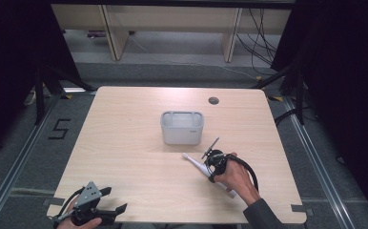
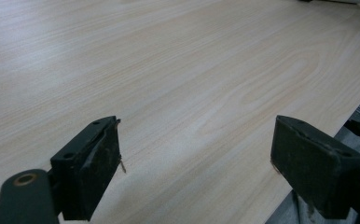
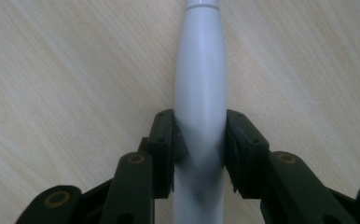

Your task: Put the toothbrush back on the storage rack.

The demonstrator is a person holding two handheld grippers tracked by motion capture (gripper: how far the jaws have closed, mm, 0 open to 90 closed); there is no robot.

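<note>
A white electric toothbrush (image 1: 195,162) lies flat on the wooden table (image 1: 125,152), right of centre, with its head pointing toward the upper left. My right gripper (image 1: 212,165) reaches down over its handle. In the right gripper view both black pads press against the sides of the toothbrush handle (image 3: 200,70), so the right gripper (image 3: 200,135) is shut on it. My left gripper (image 1: 114,200) rests at the table's near left corner. Its jaws stand wide apart over bare wood in the left gripper view, the left gripper (image 2: 197,140) open with nothing between them.
A pale grey rectangular holder (image 1: 182,137) stands upright at the table's middle, just behind the toothbrush. A round cable hole (image 1: 213,100) sits near the far edge. The table's near edge (image 2: 318,140) runs close beside the left gripper.
</note>
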